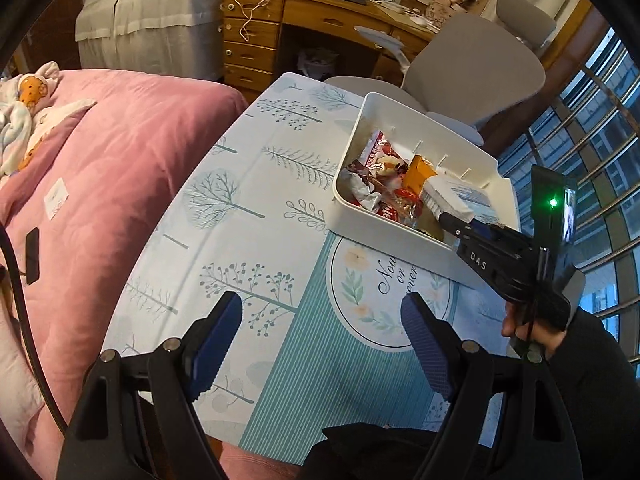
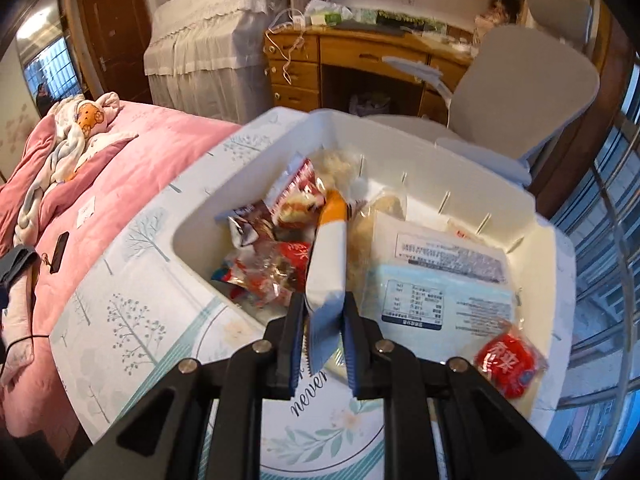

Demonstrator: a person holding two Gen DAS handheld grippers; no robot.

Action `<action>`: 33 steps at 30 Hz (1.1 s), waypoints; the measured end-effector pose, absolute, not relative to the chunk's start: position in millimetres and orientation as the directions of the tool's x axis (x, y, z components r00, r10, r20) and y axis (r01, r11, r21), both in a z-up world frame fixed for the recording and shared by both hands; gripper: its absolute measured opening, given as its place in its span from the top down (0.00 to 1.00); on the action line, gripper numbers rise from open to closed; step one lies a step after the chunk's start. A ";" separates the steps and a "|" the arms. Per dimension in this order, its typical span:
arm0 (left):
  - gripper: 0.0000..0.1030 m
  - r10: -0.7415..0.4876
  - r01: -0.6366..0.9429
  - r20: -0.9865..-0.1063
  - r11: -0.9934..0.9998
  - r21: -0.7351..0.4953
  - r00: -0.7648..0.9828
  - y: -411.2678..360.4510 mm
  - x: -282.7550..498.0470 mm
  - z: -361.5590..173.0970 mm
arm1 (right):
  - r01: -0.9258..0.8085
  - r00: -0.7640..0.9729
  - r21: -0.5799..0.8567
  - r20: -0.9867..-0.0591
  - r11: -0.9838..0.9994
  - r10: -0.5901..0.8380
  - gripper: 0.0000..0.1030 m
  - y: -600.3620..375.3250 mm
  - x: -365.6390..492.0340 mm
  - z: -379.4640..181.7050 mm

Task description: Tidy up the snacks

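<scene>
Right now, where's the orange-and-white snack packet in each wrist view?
Left wrist: orange-and-white packet right of centre, inside the white bin, by the right gripper.
Right wrist: packet dead centre, pinched between the fingers.
Shared landmark: grey chair behind the bin.

A pink quilt (image 1: 120, 168) fills the left of the left-wrist view, with a bundle of baby clothes (image 1: 28, 108) at its far left edge and a dark phone (image 1: 32, 255) lower down. A tree-print tablecloth (image 1: 240, 208) spreads across the centre; its lower part carries a teal striped panel with a floral medallion (image 1: 380, 292). At the top centre stands a wooden desk (image 1: 280, 32) — drawers at its left, a white cable trailing down. A grey office chair (image 1: 480, 72) sits upper right, and window bars (image 1: 600, 140) run along the right edge. In the right-wrist view, a brown door (image 2: 112, 32) shows upper left, beside a cloth-draped piece of furniture (image 2: 208, 40).
</scene>
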State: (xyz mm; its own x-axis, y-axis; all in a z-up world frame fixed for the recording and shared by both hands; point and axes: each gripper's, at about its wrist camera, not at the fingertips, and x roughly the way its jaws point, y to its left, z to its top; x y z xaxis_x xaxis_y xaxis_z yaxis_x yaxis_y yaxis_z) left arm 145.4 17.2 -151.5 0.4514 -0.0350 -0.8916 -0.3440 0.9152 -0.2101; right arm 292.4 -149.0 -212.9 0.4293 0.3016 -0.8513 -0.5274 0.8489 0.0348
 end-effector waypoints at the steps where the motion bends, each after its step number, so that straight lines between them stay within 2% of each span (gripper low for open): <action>1: 0.22 -0.031 -0.343 -0.893 0.917 -0.204 0.450 15.5 146.4 -150.1 | -0.519 0.416 0.058 -0.854 0.853 0.311 0.82 -151.3 294.6 -215.1; 3: 0.22 -0.030 -0.332 -0.893 0.922 -0.198 0.450 12.0 148.8 -147.2 | -0.503 0.409 0.082 -0.854 0.860 0.320 0.79 -155.1 295.2 -216.7; 6: 0.22 -0.036 -0.291 -0.891 0.938 -0.187 0.453 5.0 155.3 -140.4 | -0.468 0.409 0.107 -0.854 0.877 0.322 0.56 -161.8 293.4 -214.4; 11: 0.22 -0.068 -0.213 -0.871 0.957 -0.194 0.487 -4.0 166.5 -125.1 | -0.403 0.407 0.149 -0.854 0.903 0.323 0.48 -176.1 277.3 -201.0; 13: 0.22 -0.080 -0.180 -0.862 0.964 -0.194 0.501 -7.4 170.0 -119.0 | -0.374 0.407 0.159 -0.857 0.914 0.315 0.42 -182.8 266.6 -194.6; 17: 0.22 -0.117 -0.121 -0.859 0.972 -0.203 0.499 -11.3 175.6 -107.7 | -0.257 0.381 0.210 -0.875 0.943 0.299 0.35 -200.8 234.9 -177.2; 19: 0.22 -0.114 -0.097 -0.864 0.978 -0.184 0.491 -13.9 175.1 -103.0 | -0.191 0.375 0.216 -0.886 0.958 0.274 0.24 -209.7 213.9 -165.0; 21: 0.22 -0.114 -0.073 -0.868 0.983 -0.170 0.484 -15.9 173.2 -96.6 | -0.139 0.372 0.171 -0.904 0.975 0.212 0.20 -214.8 197.1 -154.8; 28: 0.18 -0.111 0.011 -0.869 0.993 -0.121 0.482 -25.4 147.6 -66.2 | -0.016 0.348 0.162 -0.924 0.987 0.158 0.11 -221.9 143.4 -104.8; 33: 0.15 -0.068 0.004 -0.857 0.997 -0.076 0.511 -30.3 122.0 -58.4 | 0.008 0.376 0.200 -0.908 0.980 0.183 0.09 -213.8 105.1 -69.7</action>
